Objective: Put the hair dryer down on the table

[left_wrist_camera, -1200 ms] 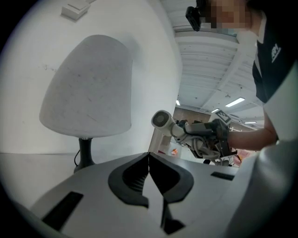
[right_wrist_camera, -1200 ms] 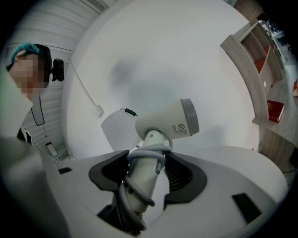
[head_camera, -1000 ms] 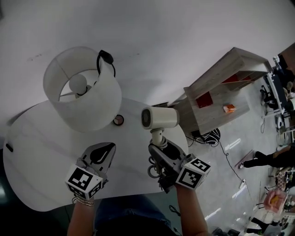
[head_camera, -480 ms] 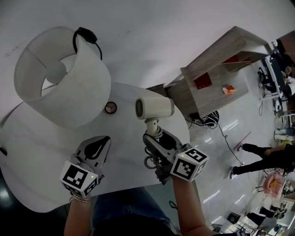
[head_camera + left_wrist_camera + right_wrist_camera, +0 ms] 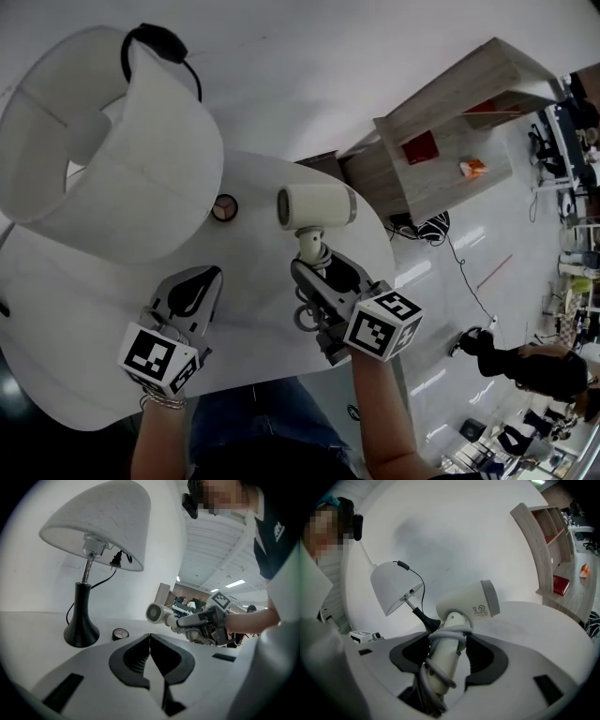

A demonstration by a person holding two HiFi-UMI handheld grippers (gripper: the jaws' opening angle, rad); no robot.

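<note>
A white hair dryer (image 5: 316, 207) with its cord wrapped round the handle is held above the white table (image 5: 84, 309). My right gripper (image 5: 319, 274) is shut on its handle; the barrel (image 5: 468, 603) points sideways, and the dryer (image 5: 157, 613) shows at mid-right in the left gripper view. My left gripper (image 5: 195, 295) hovers over the table's near left part, shut with nothing between its jaws (image 5: 150, 654).
A table lamp with a big white shade (image 5: 103, 159) and black base (image 5: 80, 632) stands at the back left. A small round object (image 5: 224, 207) lies on the table near the dryer. A wooden shelf unit (image 5: 450, 141) stands beyond the table's right edge; a person (image 5: 525, 366) moves on the floor.
The view has shifted, so the lamp sits further left and up. The right gripper and dryer hold about the same pose, edging slightly forward. The left gripper stays shut and nearly still.
</note>
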